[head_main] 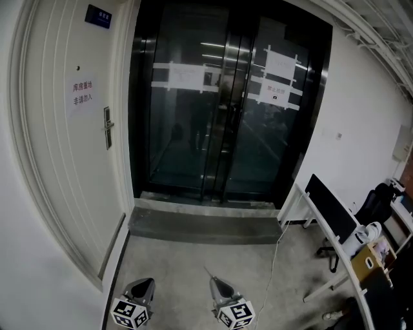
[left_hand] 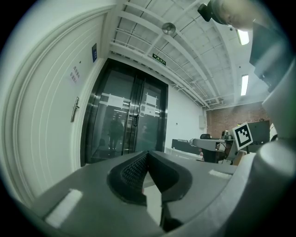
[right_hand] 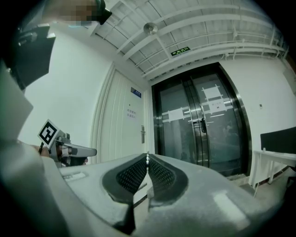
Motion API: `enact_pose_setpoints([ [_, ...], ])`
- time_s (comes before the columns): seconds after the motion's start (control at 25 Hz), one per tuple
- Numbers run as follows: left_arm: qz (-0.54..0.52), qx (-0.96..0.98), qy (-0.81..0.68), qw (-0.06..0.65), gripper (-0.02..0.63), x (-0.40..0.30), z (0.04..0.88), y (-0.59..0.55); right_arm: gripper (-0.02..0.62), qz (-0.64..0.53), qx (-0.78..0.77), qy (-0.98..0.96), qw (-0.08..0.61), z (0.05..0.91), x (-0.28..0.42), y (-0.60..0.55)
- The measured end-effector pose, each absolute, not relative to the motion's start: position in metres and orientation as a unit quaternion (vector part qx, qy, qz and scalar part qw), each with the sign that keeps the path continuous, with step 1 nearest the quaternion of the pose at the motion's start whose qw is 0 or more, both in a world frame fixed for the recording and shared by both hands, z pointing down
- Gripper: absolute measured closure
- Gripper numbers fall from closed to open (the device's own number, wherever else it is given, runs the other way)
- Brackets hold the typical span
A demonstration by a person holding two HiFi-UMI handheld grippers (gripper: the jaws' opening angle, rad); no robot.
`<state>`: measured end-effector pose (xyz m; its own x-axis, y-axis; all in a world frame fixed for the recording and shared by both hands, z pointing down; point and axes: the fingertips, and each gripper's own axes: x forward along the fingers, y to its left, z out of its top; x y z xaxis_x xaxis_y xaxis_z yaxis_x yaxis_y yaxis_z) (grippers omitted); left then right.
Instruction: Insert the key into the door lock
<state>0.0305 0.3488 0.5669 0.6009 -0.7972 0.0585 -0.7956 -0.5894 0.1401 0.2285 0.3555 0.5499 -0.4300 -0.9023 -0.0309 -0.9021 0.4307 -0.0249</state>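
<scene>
The left claw (head_main: 146, 282) and the right claw (head_main: 215, 281) are low in the head view, side by side over the gray floor (head_main: 193, 264). Both point level, toward the doors.

The right claw is shut tight on the key (head_main: 208, 271). The key is a thin bit of metal. It sticks out a little past the tip of the claw. In the right gripper view it shows as a small shiny sliver (right_hand: 147, 157) pinched between the two black pads.

In the left gripper view the left claw's (left_hand: 147, 154) pads meet at the tip, and I see nothing between them.

The white door (head_main: 71, 161) is on the left wall. Its lock plate with the handle (head_main: 108, 127) is on the side of the door next to the glass doors. The key is well apart from the lock. A paper with red writing (head_main: 82, 93) is stuck on the white door, and a small blue sign (head_main: 98, 16) is up high on it.

Straight ahead are tall dark glass doors (head_main: 193, 129) with white papers taped on them. A gray step (head_main: 206, 227) lies in front of them. On the right a white counter (head_main: 339, 248) holds a dark flat screen (head_main: 330, 207).
</scene>
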Motion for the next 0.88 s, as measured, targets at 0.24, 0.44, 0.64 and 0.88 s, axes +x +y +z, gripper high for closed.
enact_pose_setpoints([
  [0.24, -0.003, 0.888, -0.455, 0.072, 0.604, 0.005, 0.567, 0.313, 0.584, -0.002, -0.529, 0.848, 0.023, 0.550, 0.202, 0.318],
  [0.44, -0.005, 0.885, -0.460, 0.074, 0.604, -0.002, 0.570, 0.286, 0.584, -0.003, -0.520, 0.854, 0.020, 0.551, 0.192, 0.289],
  [0.64, -0.007, 0.882, -0.466, 0.069, 0.604, -0.003, 0.567, 0.251, 0.584, -0.001, -0.517, 0.856, 0.025, 0.549, 0.193, 0.250],
  [0.88, -0.009, 0.877, -0.478, 0.060, 0.604, 0.006, 0.564, 0.195, 0.584, -0.002, -0.504, 0.863, 0.031, 0.551, 0.202, 0.187],
])
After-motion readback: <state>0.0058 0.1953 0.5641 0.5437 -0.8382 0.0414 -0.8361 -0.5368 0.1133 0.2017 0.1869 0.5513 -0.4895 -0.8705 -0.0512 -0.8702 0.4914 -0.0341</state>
